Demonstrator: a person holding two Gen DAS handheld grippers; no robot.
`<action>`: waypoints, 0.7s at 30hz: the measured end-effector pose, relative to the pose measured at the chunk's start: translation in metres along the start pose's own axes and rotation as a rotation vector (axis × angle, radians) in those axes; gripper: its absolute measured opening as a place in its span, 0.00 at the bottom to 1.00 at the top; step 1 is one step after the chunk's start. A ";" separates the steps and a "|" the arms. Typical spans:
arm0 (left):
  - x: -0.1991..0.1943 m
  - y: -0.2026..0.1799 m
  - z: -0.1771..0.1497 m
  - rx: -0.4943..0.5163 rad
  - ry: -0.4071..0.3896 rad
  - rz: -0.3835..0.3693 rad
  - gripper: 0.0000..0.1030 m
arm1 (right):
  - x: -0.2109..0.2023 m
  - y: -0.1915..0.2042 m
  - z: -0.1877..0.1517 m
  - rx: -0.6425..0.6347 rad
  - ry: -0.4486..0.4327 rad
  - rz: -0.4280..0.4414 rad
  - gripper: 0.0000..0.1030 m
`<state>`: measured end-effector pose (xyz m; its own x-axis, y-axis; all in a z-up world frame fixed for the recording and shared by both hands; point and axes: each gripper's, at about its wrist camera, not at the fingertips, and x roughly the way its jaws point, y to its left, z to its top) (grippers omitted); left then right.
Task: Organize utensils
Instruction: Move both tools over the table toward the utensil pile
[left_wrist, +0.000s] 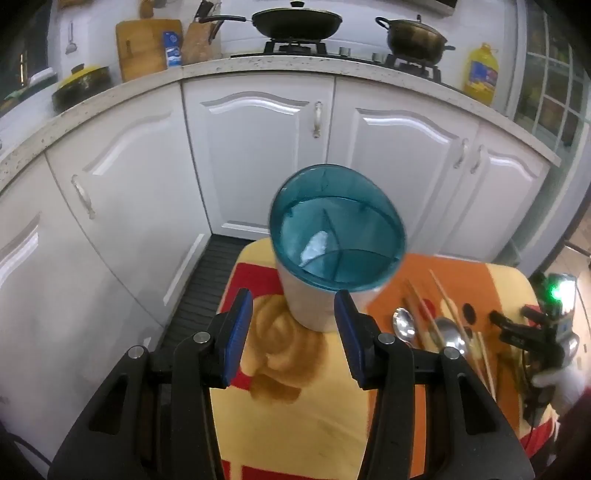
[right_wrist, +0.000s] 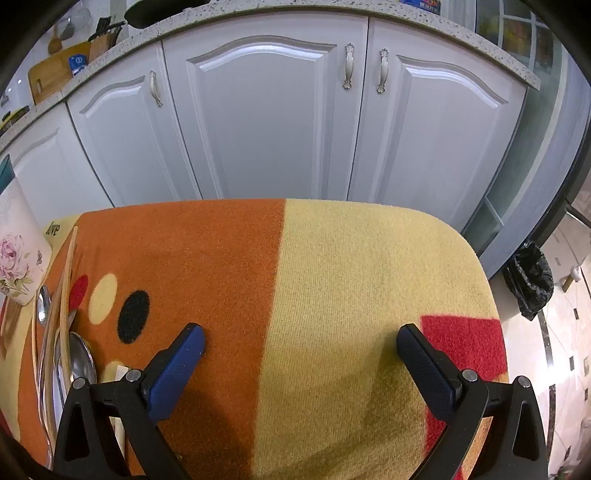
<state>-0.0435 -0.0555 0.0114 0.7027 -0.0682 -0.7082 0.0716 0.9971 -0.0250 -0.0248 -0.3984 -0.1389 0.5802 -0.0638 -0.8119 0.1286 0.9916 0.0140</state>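
A white utensil holder (left_wrist: 317, 306) with a teal divided insert (left_wrist: 336, 229) stands on the patterned towel (left_wrist: 295, 424), leaning and slightly blurred. My left gripper (left_wrist: 293, 306) is open just in front of its base. The right pad (left_wrist: 347, 314) is at the holder's side and the left pad (left_wrist: 240, 314) is apart from it. Two metal spoons (left_wrist: 404, 323) and several wooden chopsticks (left_wrist: 443, 295) lie to the holder's right. My right gripper (right_wrist: 301, 343) hangs wide open over bare towel (right_wrist: 351, 277). The spoons (right_wrist: 79, 358), chopsticks (right_wrist: 66, 273) and flowered holder (right_wrist: 18, 254) lie to its left.
White cabinet doors (right_wrist: 266, 122) stand close behind the towel-covered surface. The counter above carries a wok (left_wrist: 295, 22), a pot (left_wrist: 413, 37), a yellow oil bottle (left_wrist: 480, 74) and a cutting board (left_wrist: 144, 48). A black bag (right_wrist: 530, 284) sits on the floor at right.
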 end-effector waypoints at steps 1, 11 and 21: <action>-0.002 -0.004 -0.002 0.008 -0.003 -0.003 0.44 | -0.001 -0.001 0.000 -0.002 0.018 0.003 1.00; -0.013 -0.022 -0.002 0.031 0.000 -0.043 0.44 | -0.086 0.014 -0.006 0.047 -0.019 0.023 0.98; -0.029 -0.038 0.001 0.054 -0.035 -0.072 0.44 | -0.171 0.084 0.005 -0.045 -0.177 0.046 0.98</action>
<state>-0.0660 -0.0910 0.0340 0.7184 -0.1420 -0.6809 0.1601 0.9864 -0.0367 -0.1094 -0.3051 0.0045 0.7175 -0.0329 -0.6958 0.0647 0.9977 0.0195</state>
